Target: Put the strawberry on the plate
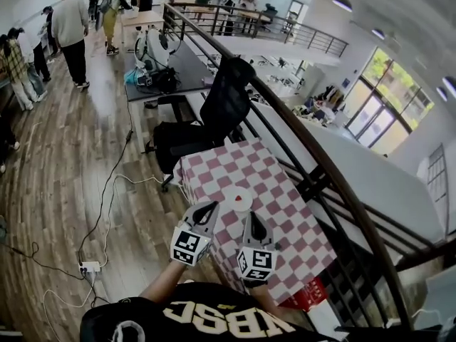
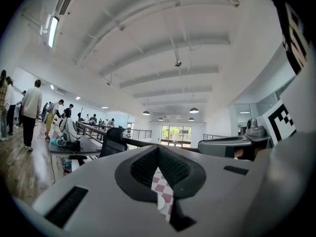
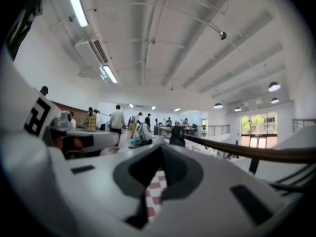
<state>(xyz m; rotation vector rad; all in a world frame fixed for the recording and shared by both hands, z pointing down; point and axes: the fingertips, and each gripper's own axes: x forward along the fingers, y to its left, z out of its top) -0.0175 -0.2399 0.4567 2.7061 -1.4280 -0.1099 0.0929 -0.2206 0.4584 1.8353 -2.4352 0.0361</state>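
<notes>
**Strawberry** (image 1: 236,197): small red spot at the centre of the head view, lying on the plate (image 1: 244,205). Plate white, set on the checked table (image 1: 285,212). Task judged as good as done.

**Left gripper** (image 1: 211,206): lower centre, just short of the plate's near rim. Jaws clenched together with nothing between them. Only checked cloth and a sliver of white seen past them in the left gripper view.

**Right gripper** (image 1: 251,218): just right of the left one. Jaws likewise clenched and empty, with checked cloth beyond.

**Step in hand (judged):** withdrawal. Best done by drawing both grippers up and back toward the lower edge of the frame, kept clear of the rim to avoid nudging plate or berry.

**Orientation:** berry too small to tell tip from stem end; long axis not readable.
</notes>
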